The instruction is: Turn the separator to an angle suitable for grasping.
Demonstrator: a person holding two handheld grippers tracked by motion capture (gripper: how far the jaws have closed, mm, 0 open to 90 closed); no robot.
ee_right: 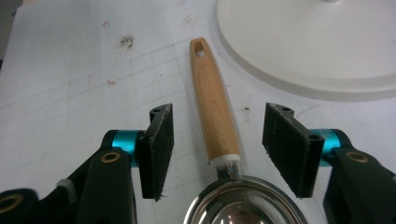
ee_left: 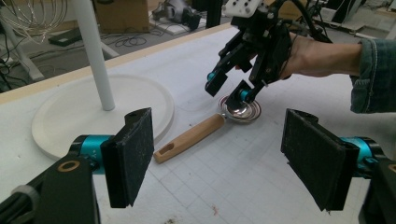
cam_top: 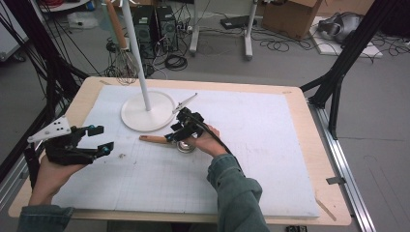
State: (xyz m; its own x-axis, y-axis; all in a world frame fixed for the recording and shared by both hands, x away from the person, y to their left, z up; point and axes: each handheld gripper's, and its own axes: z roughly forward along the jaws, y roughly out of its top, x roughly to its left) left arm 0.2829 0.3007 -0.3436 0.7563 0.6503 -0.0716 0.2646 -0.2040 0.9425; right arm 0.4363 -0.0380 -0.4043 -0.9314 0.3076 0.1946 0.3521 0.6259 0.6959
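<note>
A scoop with a light wooden handle (cam_top: 153, 139) and a small steel bowl (cam_top: 185, 146) lies flat on the white mat, just in front of the stand's round base. My right gripper (cam_top: 176, 137) hangs low over it, pointing down. In the right gripper view its jaws (ee_right: 219, 135) stand on either side of the handle (ee_right: 212, 102) near the bowl (ee_right: 243, 205), with a gap on both sides, so it is open. The left gripper view shows the same scoop (ee_left: 191, 137) under the right gripper (ee_left: 229, 91). My left gripper (cam_top: 102, 138) is open and empty at the front left (ee_left: 224, 154).
A white stand with a round base (cam_top: 147, 112) and a thin pole (cam_top: 135, 48) sits at the back left of the mat (cam_top: 251, 159). A metal clip (cam_top: 186, 102) lies at the base's right edge. A wire whisk (cam_top: 123, 58) hangs behind the table.
</note>
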